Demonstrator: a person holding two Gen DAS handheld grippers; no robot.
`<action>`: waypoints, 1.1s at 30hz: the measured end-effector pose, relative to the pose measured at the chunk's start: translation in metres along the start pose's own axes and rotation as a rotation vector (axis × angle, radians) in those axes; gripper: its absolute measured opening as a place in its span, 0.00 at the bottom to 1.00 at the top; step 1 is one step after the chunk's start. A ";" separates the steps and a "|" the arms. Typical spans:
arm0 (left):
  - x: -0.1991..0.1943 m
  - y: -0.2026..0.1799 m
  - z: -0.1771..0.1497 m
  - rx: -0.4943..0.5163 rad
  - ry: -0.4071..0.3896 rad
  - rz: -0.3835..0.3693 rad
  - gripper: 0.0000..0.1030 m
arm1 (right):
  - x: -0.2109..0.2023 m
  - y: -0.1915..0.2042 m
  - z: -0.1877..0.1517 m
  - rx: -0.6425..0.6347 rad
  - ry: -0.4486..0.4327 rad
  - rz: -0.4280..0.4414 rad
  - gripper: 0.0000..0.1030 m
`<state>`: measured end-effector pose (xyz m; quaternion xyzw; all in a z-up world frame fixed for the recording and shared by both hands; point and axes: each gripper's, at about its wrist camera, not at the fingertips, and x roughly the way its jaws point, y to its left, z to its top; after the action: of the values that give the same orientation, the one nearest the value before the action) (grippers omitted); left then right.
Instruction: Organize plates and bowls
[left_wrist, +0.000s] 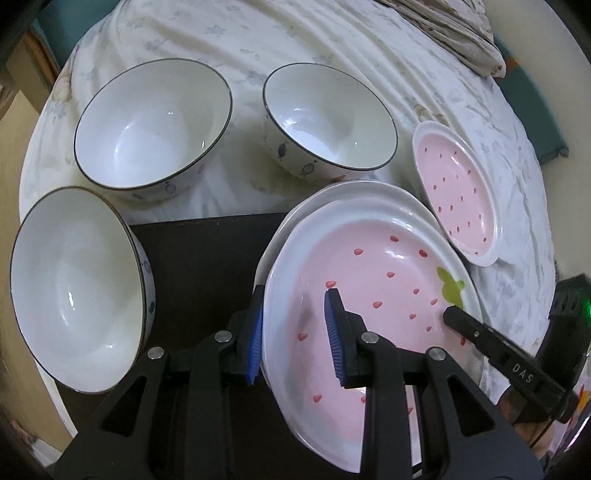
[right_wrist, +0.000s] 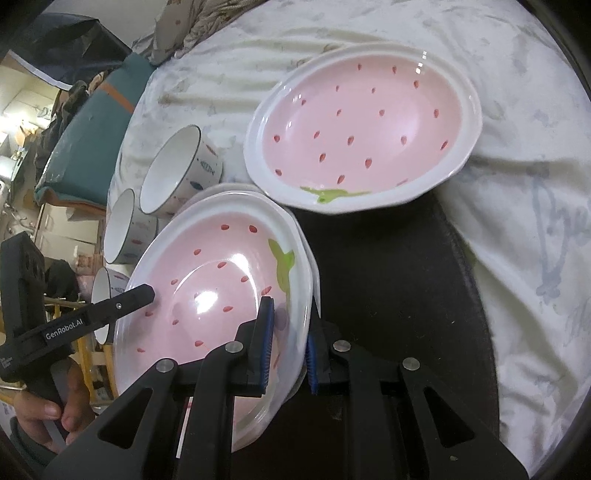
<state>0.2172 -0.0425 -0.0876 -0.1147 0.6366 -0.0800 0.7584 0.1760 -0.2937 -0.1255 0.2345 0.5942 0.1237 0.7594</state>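
Left hand-held gripper (left_wrist: 295, 332): closing on the near rim of the top strawberry plate (left_wrist: 369, 295), one blue pad under the rim, one inside the dish; clamped narrow on that rim.
Right hand-held gripper (right_wrist: 290, 339): pinching the opposite rim of the same plate (right_wrist: 221, 295), jaws nearly closed around the edge.
Why two grips: the plate is wide and shallow, so holding both edges is likely keeping it level as it is being seated.
Plate position: sitting on a second plate (left_wrist: 295, 206), whose white rim is peeking out beneath, on the dark mat (left_wrist: 207, 258).
Plate axis: oval, its long axis running between the two grips; green leaf end (left_wrist: 450, 288) pointing towards the right gripper.
Third plate (right_wrist: 362, 140): lying just beside the stack, half on the bedsheet (left_wrist: 258, 44).
Bowls (left_wrist: 153, 125): three are standing upright, apart, not yet nested.
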 end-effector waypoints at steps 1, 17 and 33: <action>0.000 0.000 0.000 0.005 -0.002 0.002 0.25 | 0.000 0.001 0.000 -0.006 -0.005 -0.009 0.16; 0.004 -0.002 -0.005 -0.005 0.049 0.003 0.25 | 0.000 0.001 0.004 0.000 0.005 -0.008 0.15; 0.003 -0.008 -0.009 0.026 0.126 0.082 0.32 | 0.001 -0.003 0.005 0.010 0.015 0.020 0.16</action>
<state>0.2086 -0.0517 -0.0894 -0.0736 0.6862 -0.0641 0.7208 0.1810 -0.2965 -0.1271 0.2432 0.5981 0.1304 0.7524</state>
